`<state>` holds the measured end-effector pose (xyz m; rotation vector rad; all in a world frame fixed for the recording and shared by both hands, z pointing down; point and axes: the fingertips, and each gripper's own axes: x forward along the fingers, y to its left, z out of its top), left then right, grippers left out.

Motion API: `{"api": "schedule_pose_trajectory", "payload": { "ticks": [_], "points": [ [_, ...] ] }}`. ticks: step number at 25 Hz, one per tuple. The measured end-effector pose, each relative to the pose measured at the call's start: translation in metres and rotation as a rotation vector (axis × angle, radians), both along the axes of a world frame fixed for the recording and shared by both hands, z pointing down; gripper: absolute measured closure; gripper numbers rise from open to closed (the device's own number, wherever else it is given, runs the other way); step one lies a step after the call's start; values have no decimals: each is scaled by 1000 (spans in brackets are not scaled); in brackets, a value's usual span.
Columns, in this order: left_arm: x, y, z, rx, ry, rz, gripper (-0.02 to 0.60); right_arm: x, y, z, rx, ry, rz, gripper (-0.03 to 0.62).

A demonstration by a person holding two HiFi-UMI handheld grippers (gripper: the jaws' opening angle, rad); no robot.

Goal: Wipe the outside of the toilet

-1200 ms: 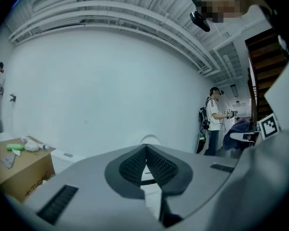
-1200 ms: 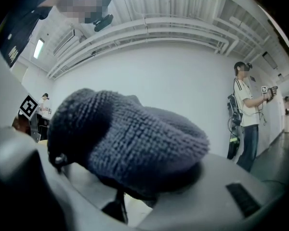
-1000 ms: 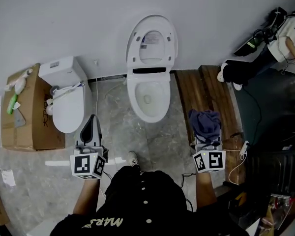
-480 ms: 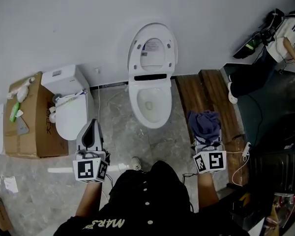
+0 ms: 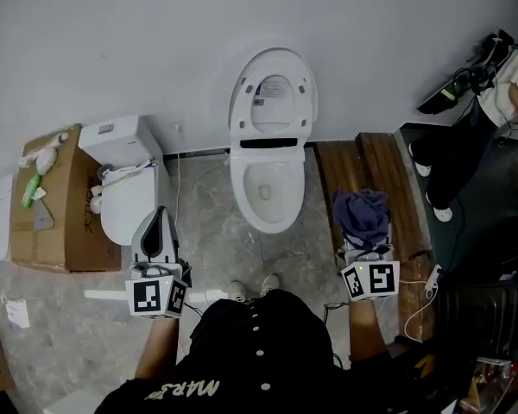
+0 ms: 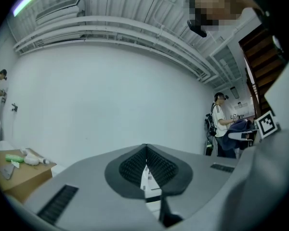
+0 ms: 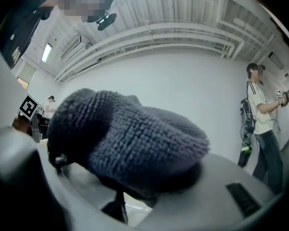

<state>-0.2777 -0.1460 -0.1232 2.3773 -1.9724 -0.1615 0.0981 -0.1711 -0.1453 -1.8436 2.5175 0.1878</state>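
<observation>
**Cloth loaded, toilet not touched yet**

So the right gripper point(image 5: 365, 250) is pinching a bunched-up blue-grey cloth point(image 5: 361, 214), with a good wad of it sticking out past the tips. The left gripper point(image 5: 161, 218) is pressed together on nothing. It's just hanging there, close to the smaller toilet.

The toilet point(image 5: 268, 184) that I take to be the job stands against the wall with its lid up, ahead of and between the two grippers. The cloth is well apart from it, off to its right over the wooden boards point(image 5: 363, 166).

My take on doing this step well:
- Bring the cloth in from the right side and land the wad, not the gripper tips, on the porcelain.
- Start high on the outer shell and sweep down and round the front, staying off the inside of the bowl.
- Keep the squeeze firm, since a loose bundle like that could drag out on a curved surface.
- The left gripper looks best kept clear.

Head count:
- two toilets: the open one, plus a closed one with a cistern point(image 5: 125, 201) to its left
- one cloth
- two grippers
- one cardboard box point(image 5: 56, 222) at far left with bits on top
</observation>
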Motion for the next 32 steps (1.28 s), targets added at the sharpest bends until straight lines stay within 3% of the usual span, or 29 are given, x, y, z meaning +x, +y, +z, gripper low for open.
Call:
{"api": "schedule_pose_trajectory", "payload": {
  "ticks": [14,32],
  "points": [
    [-1,-14,-6,25,-59,-58,572,14,-26,-6,22,0,-41,450],
    [2,-21,-4,-13,-54,-62,572,6,-42,-1,5,-2,-59,451]
  ]
}}
